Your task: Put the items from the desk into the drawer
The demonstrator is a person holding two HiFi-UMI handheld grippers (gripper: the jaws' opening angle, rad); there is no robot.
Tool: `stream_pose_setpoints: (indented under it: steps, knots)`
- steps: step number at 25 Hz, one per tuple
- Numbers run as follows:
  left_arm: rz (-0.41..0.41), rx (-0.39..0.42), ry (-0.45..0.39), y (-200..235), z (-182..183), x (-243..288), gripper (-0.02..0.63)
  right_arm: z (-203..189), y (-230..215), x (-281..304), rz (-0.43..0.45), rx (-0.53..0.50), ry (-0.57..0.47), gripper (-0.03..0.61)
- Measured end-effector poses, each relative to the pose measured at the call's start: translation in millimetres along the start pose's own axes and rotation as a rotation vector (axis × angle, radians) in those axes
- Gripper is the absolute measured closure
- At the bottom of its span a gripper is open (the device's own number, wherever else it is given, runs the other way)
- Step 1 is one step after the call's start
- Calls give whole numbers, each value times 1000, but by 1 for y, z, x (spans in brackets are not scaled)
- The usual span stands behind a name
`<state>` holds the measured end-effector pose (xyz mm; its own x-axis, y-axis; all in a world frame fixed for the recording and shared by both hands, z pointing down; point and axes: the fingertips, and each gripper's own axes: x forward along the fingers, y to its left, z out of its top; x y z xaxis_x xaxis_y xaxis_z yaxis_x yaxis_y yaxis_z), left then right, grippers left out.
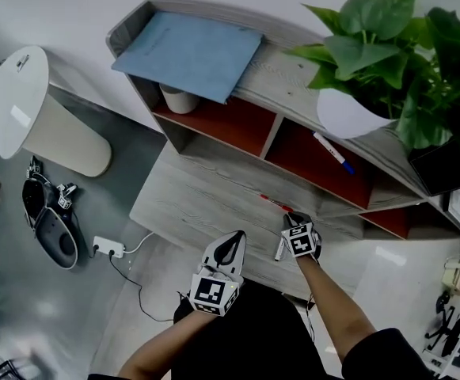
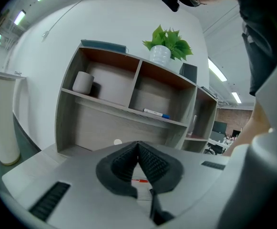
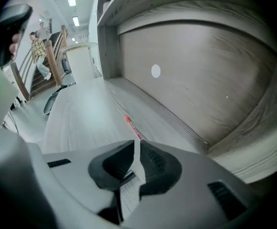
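A red pen (image 1: pixel 275 203) lies on the grey wooden desk (image 1: pixel 190 204), close under the shelf unit (image 1: pixel 293 70); it also shows ahead of the jaws as the red pen (image 3: pixel 132 127). A white marker with a dark end (image 1: pixel 279 248) lies just left of my right gripper (image 1: pixel 294 220). That gripper's jaws stand shut with only a thin slit; a dark sliver shows through it, and whether it is gripped is unclear. My left gripper (image 1: pixel 233 240) hovers shut over the desk's front part with nothing held. A blue-capped marker (image 1: pixel 330 150) rests in the shelf's middle compartment. No drawer is in view.
A white cup (image 1: pixel 180 99) stands in the left compartment and a blue folder (image 1: pixel 190 54) lies on the shelf top beside a potted plant (image 1: pixel 388 46). On the floor at the left are a white bin (image 1: pixel 24 109), shoes (image 1: pixel 51 220) and a power strip (image 1: pixel 107 248).
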<state>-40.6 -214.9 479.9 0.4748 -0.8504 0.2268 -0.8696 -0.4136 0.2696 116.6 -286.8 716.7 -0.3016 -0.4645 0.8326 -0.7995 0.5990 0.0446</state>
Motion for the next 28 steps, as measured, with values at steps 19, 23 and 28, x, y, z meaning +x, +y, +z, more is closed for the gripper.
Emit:
stream_pose_setpoints:
  steps: [19,23,28]
  knots:
    - [97,-29,49,7,-24,-6,609,-19,-17,64,58,-228,135,460]
    - [96,-26,46,5,-24,-8,609,-21,-12,63,56,-264,131,493]
    - [75,-18,50,3,-27,-14,609,-19,-9,65,56,-251,129,506]
